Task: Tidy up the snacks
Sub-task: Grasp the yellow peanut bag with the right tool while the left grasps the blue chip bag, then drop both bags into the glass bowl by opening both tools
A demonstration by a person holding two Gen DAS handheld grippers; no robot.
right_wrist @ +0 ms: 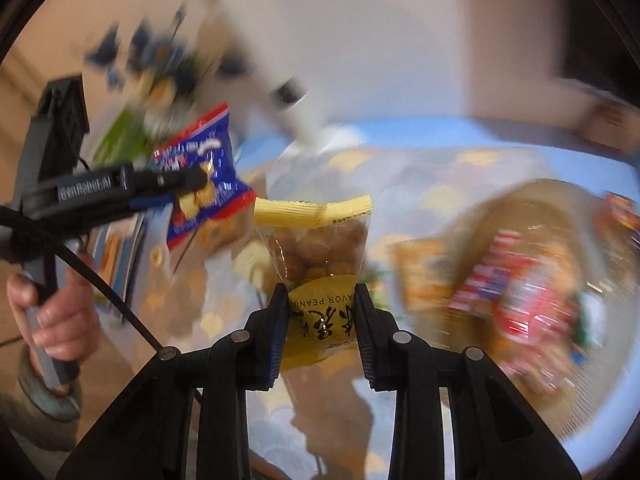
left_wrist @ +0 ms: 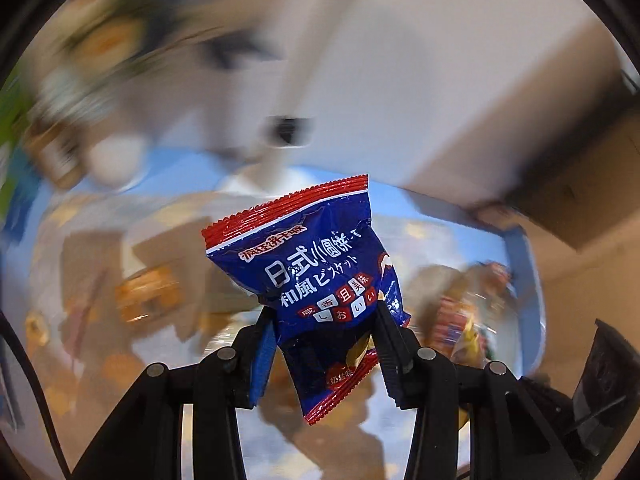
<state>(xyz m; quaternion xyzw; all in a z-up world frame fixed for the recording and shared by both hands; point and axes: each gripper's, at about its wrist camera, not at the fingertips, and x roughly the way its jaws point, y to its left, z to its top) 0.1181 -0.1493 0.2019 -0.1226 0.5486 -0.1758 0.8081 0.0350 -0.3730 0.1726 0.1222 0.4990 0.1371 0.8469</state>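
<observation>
L hand-held gripper [left_wrist: 320, 320] clamped on blue biscuit pkt [left_wrist: 316, 276], R hand-held gripper [right_wrist: 322, 300] pinching yellow peanut pkt [right_wrist: 316, 256], bg blurred

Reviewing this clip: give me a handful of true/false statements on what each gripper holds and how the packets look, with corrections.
1. The left gripper is clamped on a blue biscuit packet with red sealed edges. True.
2. The right gripper is empty. False: it is shut on a clear peanut packet with a yellow label.
3. The peanut packet's top seal is yellow. True.
4. The blue biscuit packet lies flat on the table. False: it is held up off the surface between the jaws.
5. A hand grips the left gripper's handle in the right wrist view. True.
</observation>
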